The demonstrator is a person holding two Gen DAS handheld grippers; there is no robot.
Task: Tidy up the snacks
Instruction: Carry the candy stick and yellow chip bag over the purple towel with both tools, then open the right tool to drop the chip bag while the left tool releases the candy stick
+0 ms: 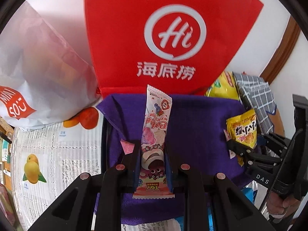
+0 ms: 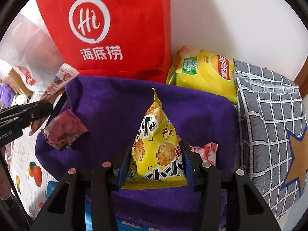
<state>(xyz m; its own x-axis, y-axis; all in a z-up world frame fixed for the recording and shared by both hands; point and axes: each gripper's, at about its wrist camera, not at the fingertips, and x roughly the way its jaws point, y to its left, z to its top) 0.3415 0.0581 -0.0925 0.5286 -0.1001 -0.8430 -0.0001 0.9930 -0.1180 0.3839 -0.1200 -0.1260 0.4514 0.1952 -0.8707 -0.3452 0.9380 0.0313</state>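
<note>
Closest to the left wrist camera, the left hand-held gripper [image 1: 151, 154] pinches a long pink snack packet [image 1: 154, 144] between its fingers, the packet running forward over a purple cloth [image 1: 196, 127]. Behind stands a red bag [image 1: 163, 38], with a white plastic bag [image 1: 38, 77] at left. At right, the right hand-held gripper [image 1: 242, 148] holds a yellow cracker packet [image 1: 243, 129].

From the right wrist view, that gripper [image 2: 156, 154] is clamped on the yellow cracker packet [image 2: 156, 144], upright above the purple cloth [image 2: 115, 105]. A crumpled reddish wrapper [image 2: 63, 130] lies to the left, a yellow chip bag [image 2: 204, 73] and grey checked fabric [image 2: 269, 115] beyond.
</note>
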